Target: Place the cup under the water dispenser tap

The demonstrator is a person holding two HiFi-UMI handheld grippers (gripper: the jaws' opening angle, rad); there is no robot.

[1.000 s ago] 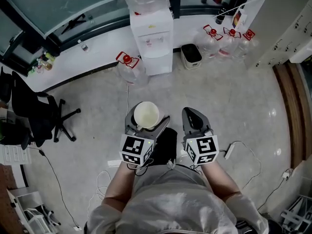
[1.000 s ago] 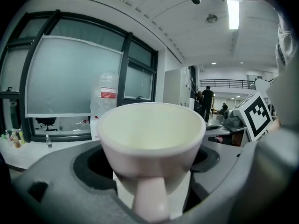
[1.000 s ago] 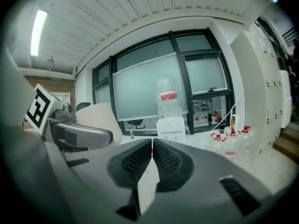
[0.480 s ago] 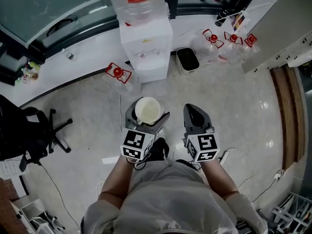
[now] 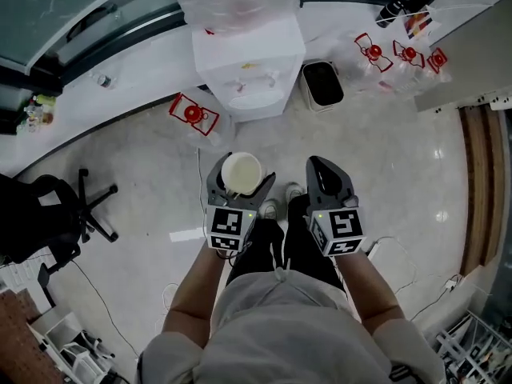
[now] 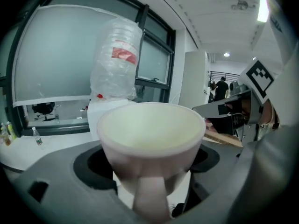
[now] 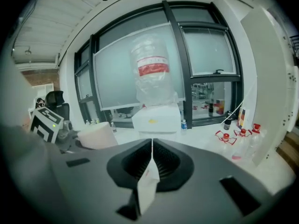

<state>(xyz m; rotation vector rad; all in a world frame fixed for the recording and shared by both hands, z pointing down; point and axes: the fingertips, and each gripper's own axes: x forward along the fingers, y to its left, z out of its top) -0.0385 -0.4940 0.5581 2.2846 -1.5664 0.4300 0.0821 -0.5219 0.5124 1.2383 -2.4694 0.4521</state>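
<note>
We hold both grippers side by side, tipped slightly down; the jaws of the left gripper [image 5: 239, 169], spread wide, pinch the white cup [image 6: 152, 132] upright between them; the jaws of the right gripper [image 5: 318, 164] are pressed together; beyond both jaws the water dispenser [image 5: 250, 61] stands on the pale floor [image 5: 144, 174], before a window [image 7: 119, 80].

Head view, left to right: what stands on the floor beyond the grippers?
office chair → lone red-capped jug → water dispenser → black bin → row of red-capped jugs
</note>
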